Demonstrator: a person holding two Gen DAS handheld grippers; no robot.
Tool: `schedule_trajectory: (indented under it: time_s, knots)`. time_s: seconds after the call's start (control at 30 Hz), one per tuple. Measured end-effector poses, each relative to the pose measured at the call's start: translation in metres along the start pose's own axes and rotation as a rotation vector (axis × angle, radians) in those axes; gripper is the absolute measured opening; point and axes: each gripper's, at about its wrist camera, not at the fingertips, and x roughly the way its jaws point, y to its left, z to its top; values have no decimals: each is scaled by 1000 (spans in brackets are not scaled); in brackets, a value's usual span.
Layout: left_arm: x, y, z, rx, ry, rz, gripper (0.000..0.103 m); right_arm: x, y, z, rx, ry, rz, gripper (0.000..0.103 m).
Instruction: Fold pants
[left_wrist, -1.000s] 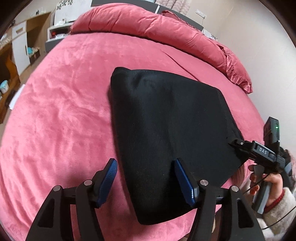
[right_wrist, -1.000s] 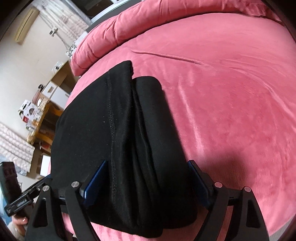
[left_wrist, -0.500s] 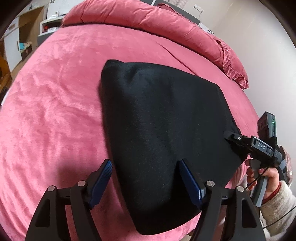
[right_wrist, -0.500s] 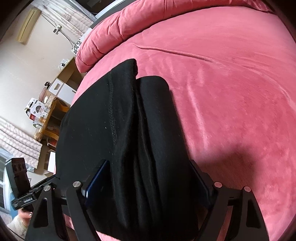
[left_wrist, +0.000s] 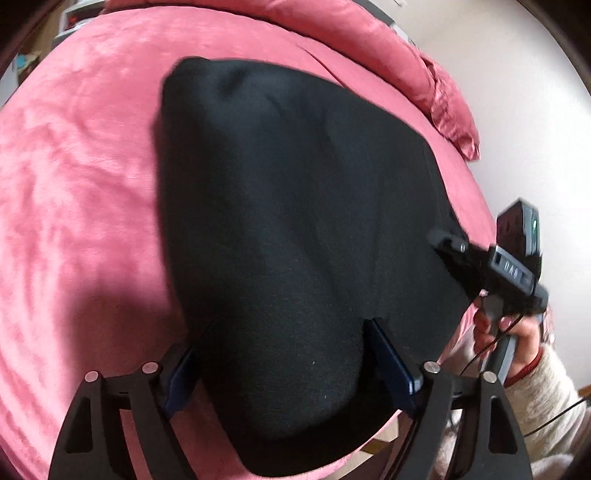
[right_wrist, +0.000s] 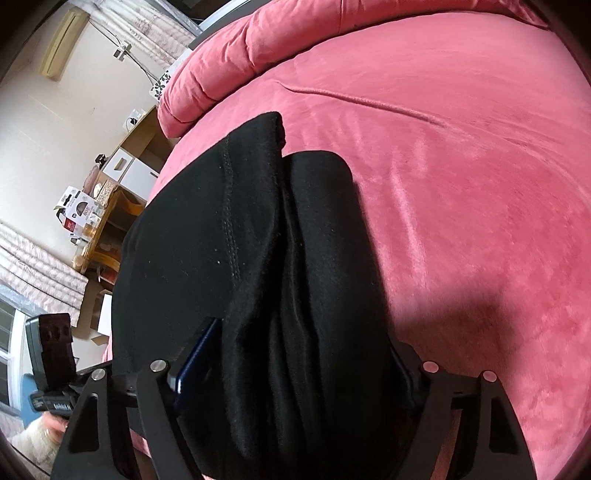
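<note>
Pink plush bedding (left_wrist: 74, 206) fills both views, with a rolled pink duvet (right_wrist: 280, 40) along the far edge and a wooden shelf unit (right_wrist: 110, 229) against the wall. On it lies the folded pair of black knit pants (left_wrist: 295, 206), a thick, roughly rectangular bundle at the near side of the bed, its near edge at the mattress border.

Its long axis runs from the grippers toward the duvet. The stitched seam (right_wrist: 231, 236) follows that same line, and the stacked layers show along the right side.

The left gripper (left_wrist: 284, 369) has its blue-padded fingers spread, straddling the near left corner with cloth bulging between them — not visibly pinching. The right gripper (right_wrist: 291, 365) likewise sits with fingers apart around the thick layered edge, the right pad mostly hidden by cloth.

Risks, as I judge them:
- A closure may catch only the upper layers, so lifting would peel the stack open.
- Uneven lifting between the two corners would skew the next fold.
- The bundle sits close to the bed edge — a tug toward the person could drag it off.
</note>
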Motion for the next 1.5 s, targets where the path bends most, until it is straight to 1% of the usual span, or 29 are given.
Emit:
schedule_trajectory:
  time_s: [0.07, 0.1, 0.13, 0.17, 0.2, 0.27, 0.3, 0.37, 0.47, 0.6, 0.67, 0.77, 0.83, 0.93, 1.03, 1.1, 1.17, 1.23, 1.3, 1.33, 1.4, 1.5]
  knots:
    - [3, -5, 2, 20, -1, 11, 88, 2, 2, 4, -3, 0, -5, 78]
    - [4, -8, 4, 25, -3, 16, 86, 2, 2, 4, -5, -1, -6, 76]
    - [1, -11, 3, 36, -16, 20, 83, 1, 4, 4, -9, -6, -4, 72]
    - [-2, -14, 3, 52, -30, 27, 76, -1, 7, 3, -17, -15, -1, 67]
    - [-6, -19, 1, 85, -52, 46, 71, -2, 9, 3, -24, -23, -3, 65]
    - [-12, -29, -2, 133, -75, 76, 66, -8, 18, 3, -47, -46, -11, 57]
    - [-15, -32, -3, 145, -85, 84, 64, -10, 20, 3, -55, -54, -13, 55]
    - [-21, -37, -3, 153, -101, 92, 61, -14, 27, 4, -73, -72, -14, 51]
    - [-33, -37, -2, 169, -129, 103, 59, -21, 36, 7, -85, -101, 1, 49]
    - [-51, -41, 9, 218, -192, 139, 59, -26, 49, 15, -108, -145, 28, 48]
    - [-59, -39, 21, 235, -224, 160, 59, -24, 57, 26, -118, -183, 48, 48]
    - [-64, -32, 43, 254, -255, 197, 59, -15, 68, 46, -131, -209, 62, 48]
    - [-66, -24, 60, 251, -271, 215, 59, -3, 76, 63, -137, -220, 63, 48]
    - [-65, -4, 85, 219, -294, 228, 59, 14, 85, 84, -135, -228, 74, 48]
    - [-54, 10, 106, 217, -289, 259, 59, 35, 93, 100, -134, -222, 72, 48]
    - [-46, 20, 116, 223, -274, 280, 59, 48, 93, 104, -131, -212, 63, 48]
    - [-36, 33, 124, 201, -248, 277, 59, 62, 91, 109, -131, -193, 45, 48]
    - [-26, 39, 129, 173, -239, 255, 60, 73, 85, 110, -126, -175, 26, 49]
    - [-22, 47, 125, 163, -246, 240, 62, 78, 76, 110, -111, -159, 21, 52]
    - [-20, 47, 121, 169, -254, 243, 63, 80, 73, 108, -111, -156, 19, 54]
    - [-19, 47, 113, 193, -277, 258, 65, 81, 71, 104, -131, -164, 17, 54]
    - [-16, 49, 112, 175, -289, 257, 69, 81, 72, 104, -145, -165, 5, 55]
